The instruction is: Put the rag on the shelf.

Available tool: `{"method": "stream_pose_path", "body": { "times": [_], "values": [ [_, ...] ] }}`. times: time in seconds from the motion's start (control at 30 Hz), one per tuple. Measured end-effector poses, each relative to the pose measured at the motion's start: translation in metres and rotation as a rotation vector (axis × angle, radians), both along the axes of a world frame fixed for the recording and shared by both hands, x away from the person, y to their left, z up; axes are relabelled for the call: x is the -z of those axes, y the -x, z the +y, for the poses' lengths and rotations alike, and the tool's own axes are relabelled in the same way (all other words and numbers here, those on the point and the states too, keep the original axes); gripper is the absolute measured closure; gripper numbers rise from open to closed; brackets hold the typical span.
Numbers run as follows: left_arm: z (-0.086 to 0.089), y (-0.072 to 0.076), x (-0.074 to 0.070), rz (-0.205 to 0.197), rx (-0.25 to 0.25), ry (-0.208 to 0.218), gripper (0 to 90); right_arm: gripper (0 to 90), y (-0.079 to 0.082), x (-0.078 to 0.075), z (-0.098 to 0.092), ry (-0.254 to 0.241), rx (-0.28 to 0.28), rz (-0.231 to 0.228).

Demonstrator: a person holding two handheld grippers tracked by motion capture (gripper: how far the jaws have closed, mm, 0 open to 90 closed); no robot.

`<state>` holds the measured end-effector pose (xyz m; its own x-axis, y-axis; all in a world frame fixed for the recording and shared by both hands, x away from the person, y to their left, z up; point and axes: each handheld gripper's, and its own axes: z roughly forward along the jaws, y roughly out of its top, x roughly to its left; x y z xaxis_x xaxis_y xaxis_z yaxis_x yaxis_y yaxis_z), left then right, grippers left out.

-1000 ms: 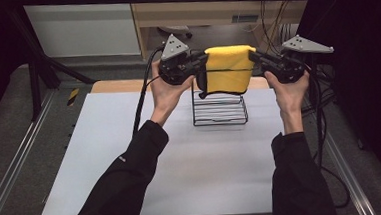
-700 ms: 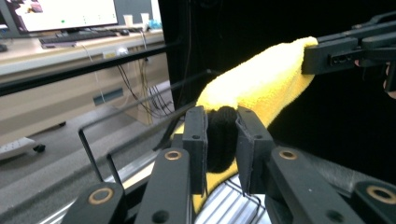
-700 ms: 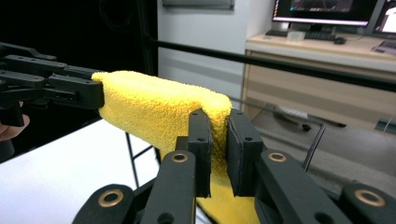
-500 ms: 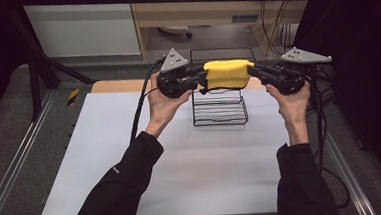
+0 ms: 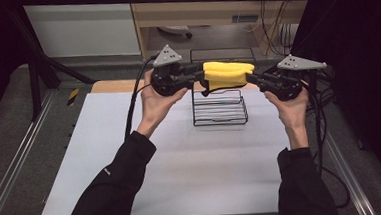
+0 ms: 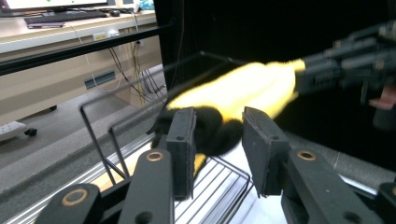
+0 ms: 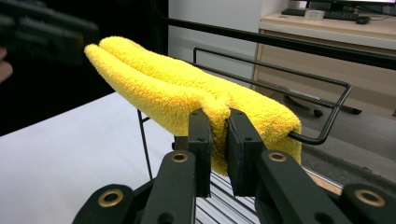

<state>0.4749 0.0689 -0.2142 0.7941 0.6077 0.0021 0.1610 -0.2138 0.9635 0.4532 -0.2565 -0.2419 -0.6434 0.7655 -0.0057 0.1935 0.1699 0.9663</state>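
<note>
A folded yellow towel [image 5: 229,72] is stretched between my two grippers above a black wire rack [image 5: 219,113] at the back of the white table [image 5: 183,178]. My right gripper [image 5: 254,78] is shut on the towel's right end; in the right gripper view the jaws [image 7: 219,149] pinch the yellow pile [image 7: 187,88], which lies over the rack's top rail [image 7: 327,93]. My left gripper [image 5: 199,79] is at the towel's left end. In the left gripper view its jaws [image 6: 219,140] stand apart, with the towel's dark end between them and the yellow part [image 6: 247,86] beyond.
A wooden strip runs along the table's far edge [image 5: 112,86]. Metal rails [image 5: 12,168] flank the table on both sides. Cables trail from both grippers. A black frame bar [image 7: 280,39] crosses behind the rack, with a desk beyond it.
The towel hung down in front of the rack a second ago; it now lies flatter and higher, over the top rail. Both grippers moved up and away from the person.
</note>
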Motion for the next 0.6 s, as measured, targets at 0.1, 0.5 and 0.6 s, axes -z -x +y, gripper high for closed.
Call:
{"method": "stream_pose_path", "body": {
  "times": [0.1, 0.5, 0.6],
  "values": [
    [0.002, -0.007, -0.008, 0.009, -0.037, 0.013, 67.4, 81.4, 0.0, 0.001, 0.001, 0.006, -0.002, -0.002],
    [-0.024, -0.019, 0.0, 0.076, 0.03, -0.089, 89.7, 79.4, 0.001, 0.007, 0.0, 0.029, -0.012, -0.005],
    [-0.025, -0.017, 0.007, 0.084, 0.045, -0.116, 89.7, 77.1, 0.001, 0.008, -0.001, 0.033, -0.015, 0.006]
  ]
}}
